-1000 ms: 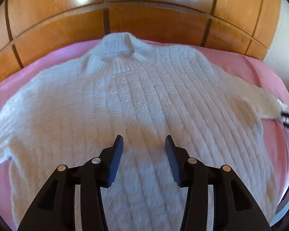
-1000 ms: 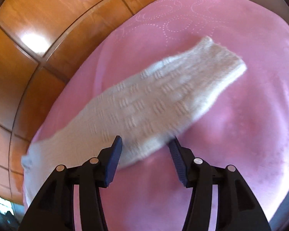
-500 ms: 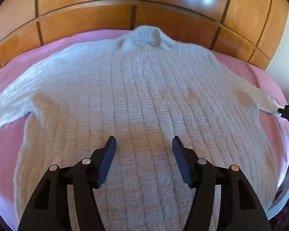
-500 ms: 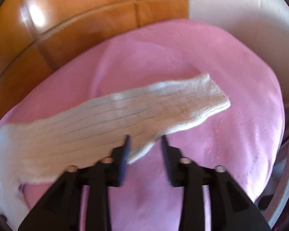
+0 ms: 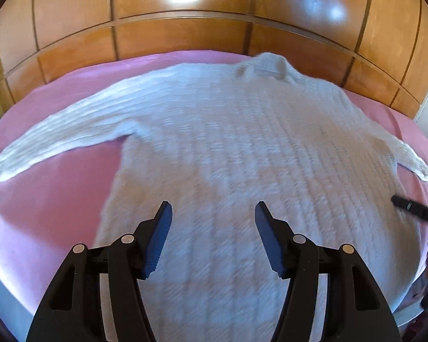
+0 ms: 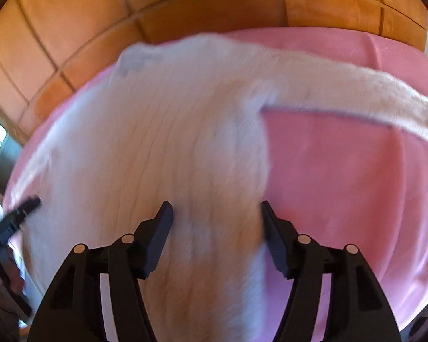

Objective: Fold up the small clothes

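Note:
A white knitted sweater (image 5: 242, 142) lies flat, front up, on the pink bedcover (image 5: 42, 213), collar (image 5: 268, 65) toward the headboard and both sleeves spread out. My left gripper (image 5: 213, 208) hovers open over the lower left part of its body, with nothing between the fingers. My right gripper (image 6: 215, 205) hangs over the sweater's (image 6: 171, 142) right side edge. Its jaws are opening and the pads press on nothing. The right sleeve (image 6: 356, 94) stretches off to the right. A fingertip of each gripper shows at the edge of the other's view (image 5: 408, 206) (image 6: 22, 211).
A glossy wooden headboard (image 5: 185, 37) runs behind the bed. The pink bedcover (image 6: 342, 185) shows bare to the right of the sweater and below the left sleeve (image 5: 57, 136). The bed's edge falls away at the lower corners.
The left gripper has slid left along the sweater's lower part and its jaws have widened. The right gripper has swung from the sleeve to the sweater's body, jaws now wider apart.

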### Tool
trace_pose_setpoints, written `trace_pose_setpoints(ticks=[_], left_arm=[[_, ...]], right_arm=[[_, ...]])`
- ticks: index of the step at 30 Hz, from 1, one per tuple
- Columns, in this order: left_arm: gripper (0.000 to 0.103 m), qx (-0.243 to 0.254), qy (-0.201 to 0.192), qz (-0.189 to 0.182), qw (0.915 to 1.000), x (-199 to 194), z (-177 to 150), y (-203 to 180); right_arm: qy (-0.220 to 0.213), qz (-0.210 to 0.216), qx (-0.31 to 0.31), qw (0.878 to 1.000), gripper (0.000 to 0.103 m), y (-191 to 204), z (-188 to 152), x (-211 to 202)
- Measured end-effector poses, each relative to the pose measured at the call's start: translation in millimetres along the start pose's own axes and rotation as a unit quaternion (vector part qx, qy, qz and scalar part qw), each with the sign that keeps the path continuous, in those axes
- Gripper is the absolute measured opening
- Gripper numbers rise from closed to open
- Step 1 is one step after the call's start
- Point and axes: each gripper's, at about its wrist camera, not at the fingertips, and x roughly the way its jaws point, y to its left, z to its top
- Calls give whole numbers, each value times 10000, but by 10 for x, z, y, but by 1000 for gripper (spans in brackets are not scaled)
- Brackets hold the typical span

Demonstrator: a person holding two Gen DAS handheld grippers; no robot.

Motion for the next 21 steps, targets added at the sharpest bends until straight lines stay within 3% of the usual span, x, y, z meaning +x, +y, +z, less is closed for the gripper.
trace_pose_setpoints(ticks=[3, 9, 12, 21], left_arm=[[67, 33, -103, 175, 9998, -152, -109, 125], [67, 86, -202, 368, 9991, -358, -265, 301], [67, 67, -225, 457, 9987, -435, -327, 379], [65, -23, 63, 500, 9987, -409, -544, 578]], right_arm=[[30, 272, 83, 9996, 65, -26, -121, -99], [181, 620, 258, 9976, 64, -94, -507, -402], [258, 712, 290, 9967, 60, -4, -492, -433], [443, 756, 117, 9961, 21, 72, -601, -410]])
